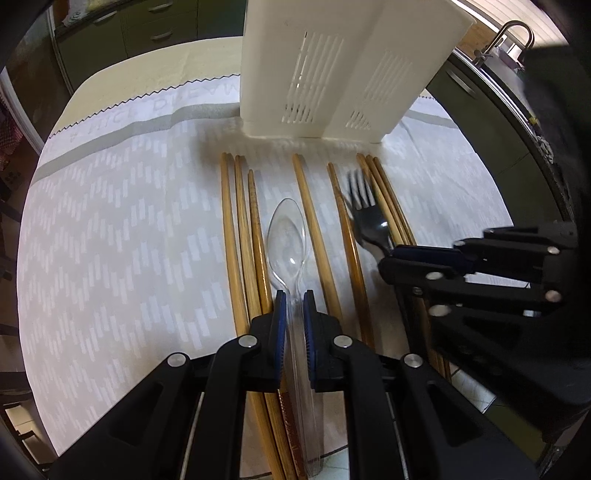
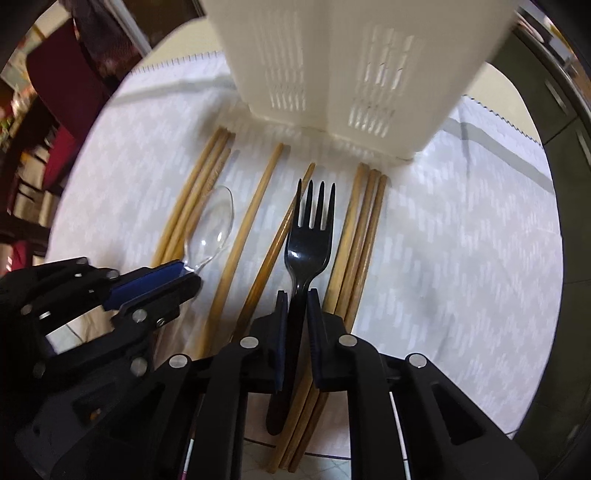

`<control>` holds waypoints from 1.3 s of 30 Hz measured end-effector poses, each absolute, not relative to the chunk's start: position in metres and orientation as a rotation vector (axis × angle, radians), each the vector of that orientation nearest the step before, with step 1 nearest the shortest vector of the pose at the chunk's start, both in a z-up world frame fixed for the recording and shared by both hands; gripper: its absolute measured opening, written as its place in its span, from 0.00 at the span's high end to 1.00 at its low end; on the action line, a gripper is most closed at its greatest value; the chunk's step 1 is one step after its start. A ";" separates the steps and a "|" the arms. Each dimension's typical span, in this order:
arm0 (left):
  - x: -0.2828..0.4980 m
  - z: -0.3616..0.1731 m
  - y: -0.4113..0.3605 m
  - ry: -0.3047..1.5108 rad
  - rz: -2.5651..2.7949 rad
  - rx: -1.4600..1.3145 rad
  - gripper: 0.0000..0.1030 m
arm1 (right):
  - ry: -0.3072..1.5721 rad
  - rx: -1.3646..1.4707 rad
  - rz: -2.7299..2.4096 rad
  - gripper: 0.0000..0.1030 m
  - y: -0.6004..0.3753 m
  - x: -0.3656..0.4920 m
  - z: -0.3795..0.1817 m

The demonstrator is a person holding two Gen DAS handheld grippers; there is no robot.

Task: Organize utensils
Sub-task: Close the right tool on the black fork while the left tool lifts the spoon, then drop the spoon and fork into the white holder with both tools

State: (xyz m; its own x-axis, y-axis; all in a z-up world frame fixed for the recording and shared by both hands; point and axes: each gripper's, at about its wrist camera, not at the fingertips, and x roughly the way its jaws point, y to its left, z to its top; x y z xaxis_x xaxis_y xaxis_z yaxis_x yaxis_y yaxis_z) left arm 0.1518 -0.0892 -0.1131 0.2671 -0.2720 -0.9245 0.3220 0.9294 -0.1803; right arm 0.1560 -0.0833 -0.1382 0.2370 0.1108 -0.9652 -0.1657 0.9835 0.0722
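My left gripper [image 1: 294,295] is shut on the handle of a clear plastic spoon [image 1: 286,236], bowl pointing away; it also shows in the right wrist view [image 2: 212,227]. My right gripper [image 2: 295,293] is shut on the handle of a black plastic fork [image 2: 309,236], tines forward; the fork looks blurred in the left wrist view [image 1: 365,214]. Several wooden chopsticks [image 1: 314,229] lie side by side on the cloth under both utensils. A white slotted utensil holder [image 1: 332,74] stands just beyond them and shows in the right wrist view [image 2: 351,66].
A white patterned cloth [image 1: 129,240] covers the table. A sink with a metal tap [image 1: 513,33] lies at the far right. Green cabinets [image 1: 147,26] stand behind. A dark red chair [image 2: 62,85] is at the left.
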 end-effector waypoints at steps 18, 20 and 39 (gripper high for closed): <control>0.120 -0.048 -0.082 1.016 -0.482 -0.004 0.92 | 0.847 0.164 0.311 0.91 -0.156 0.073 -0.026; 0.111 -0.039 -0.076 0.992 -0.495 -0.009 0.92 | 0.815 0.166 0.314 0.91 -0.160 0.067 -0.013; 0.151 0.116 -0.080 0.463 -0.520 -0.083 0.92 | 0.531 0.187 0.299 0.91 -0.189 0.076 0.093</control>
State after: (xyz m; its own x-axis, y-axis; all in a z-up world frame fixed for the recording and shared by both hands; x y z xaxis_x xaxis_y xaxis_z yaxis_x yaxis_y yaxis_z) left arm 0.1510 -0.0798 0.1162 0.7671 -0.4971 -0.4055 0.4602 0.8668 -0.1920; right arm 0.0757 -0.1889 0.0926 0.8204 0.3273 -0.4689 -0.2312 0.9398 0.2515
